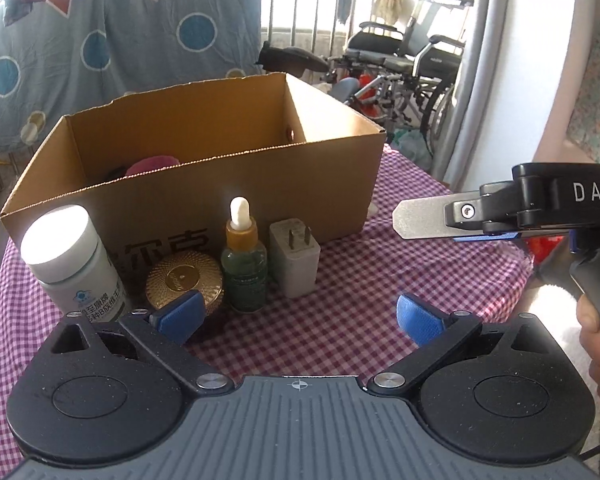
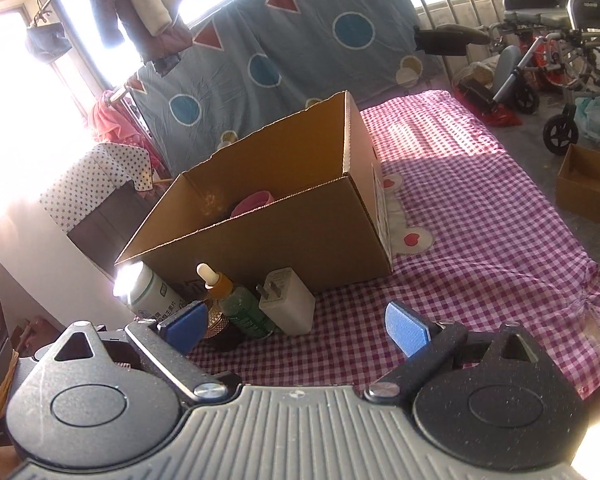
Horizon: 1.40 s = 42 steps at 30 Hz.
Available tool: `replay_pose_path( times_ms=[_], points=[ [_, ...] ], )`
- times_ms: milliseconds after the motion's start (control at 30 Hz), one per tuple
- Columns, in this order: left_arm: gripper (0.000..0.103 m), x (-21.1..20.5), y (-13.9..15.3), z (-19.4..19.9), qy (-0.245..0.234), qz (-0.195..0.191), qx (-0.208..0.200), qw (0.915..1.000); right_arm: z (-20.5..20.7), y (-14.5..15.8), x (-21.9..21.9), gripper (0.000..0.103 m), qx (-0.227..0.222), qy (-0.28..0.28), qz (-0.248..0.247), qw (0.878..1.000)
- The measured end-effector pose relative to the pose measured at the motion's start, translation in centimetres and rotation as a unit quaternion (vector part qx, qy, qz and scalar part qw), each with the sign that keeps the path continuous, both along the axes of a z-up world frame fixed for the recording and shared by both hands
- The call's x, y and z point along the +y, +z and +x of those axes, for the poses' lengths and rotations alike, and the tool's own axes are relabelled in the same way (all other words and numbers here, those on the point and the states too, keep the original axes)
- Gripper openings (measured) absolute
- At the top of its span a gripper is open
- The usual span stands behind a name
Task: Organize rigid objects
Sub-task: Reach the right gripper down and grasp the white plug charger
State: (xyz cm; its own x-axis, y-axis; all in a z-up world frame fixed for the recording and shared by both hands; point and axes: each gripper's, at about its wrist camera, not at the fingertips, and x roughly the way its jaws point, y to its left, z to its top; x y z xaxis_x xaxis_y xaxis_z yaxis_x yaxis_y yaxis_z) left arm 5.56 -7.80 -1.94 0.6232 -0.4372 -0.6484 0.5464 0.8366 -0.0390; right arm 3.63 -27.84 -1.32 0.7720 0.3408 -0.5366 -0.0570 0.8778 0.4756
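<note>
Table (image 1: 380,280), checked cloth: box (image 1: 220,184) w/ jar (image 1: 70,260), gold tin (image 1: 184,282), dropper bottle (image 1: 244,264), plug (image 1: 294,256) in front; left hand-held gripper (image 1: 296,318) & right hand-held gripper (image 2: 296,330) both spread apart, empty.

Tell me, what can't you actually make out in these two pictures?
- Cardboard box contents: both views, the near wall hides all but a pink top.
- Gold jar: right wrist view, mostly behind the gripper's blue finger.
- White bottle cap: right wrist view, washed out by glare.
- Box's printed lettering: left wrist view, objects cover it.
</note>
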Motion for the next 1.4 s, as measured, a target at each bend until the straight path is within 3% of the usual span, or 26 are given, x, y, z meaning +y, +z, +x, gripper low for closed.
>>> replay_pose_path(
  times_ms=[167, 400, 633, 700, 833, 1133, 1400],
  points=[
    [0.103, -2.2, -1.6, -0.1, -0.016, 0.039, -0.022, 0.9989, 2.1, -1.4, 0.5, 0.086, 0.020, 0.002, 0.025, 0.999],
    [0.101, -3.7, -2.2, -0.2, -0.040, 0.037, -0.056, 0.9969, 4.1, -2.3, 0.0, 0.074, 0.036, -0.003, 0.060, 0.998],
    [0.093, -4.5, -2.4, 0.1, -0.037, 0.042, -0.063, 0.9964, 4.9, -3.5, -1.1, 0.065, 0.047, 0.000, 0.093, 0.995],
    [0.085, -4.7, -2.5, 0.2, -0.033, 0.044, -0.066, 0.9963, 5.0, -3.7, -1.3, 0.062, 0.047, 0.001, 0.101, 0.994],
    [0.074, -5.0, -2.9, 0.7, -0.024, 0.056, -0.060, 0.9963, 5.6, -4.1, -2.0, 0.055, 0.048, 0.005, 0.128, 0.991],
    [0.062, -5.2, -3.3, 2.4, 0.006, 0.058, -0.044, 0.9974, 8.0, -5.6, -2.4, 0.042, 0.062, 0.019, 0.179, 0.982],
    [0.054, -5.5, -3.8, 3.7, 0.020, 0.055, -0.029, 0.9978, 11.1, -7.2, -2.4, 0.038, 0.087, 0.041, 0.217, 0.971]
  ],
)
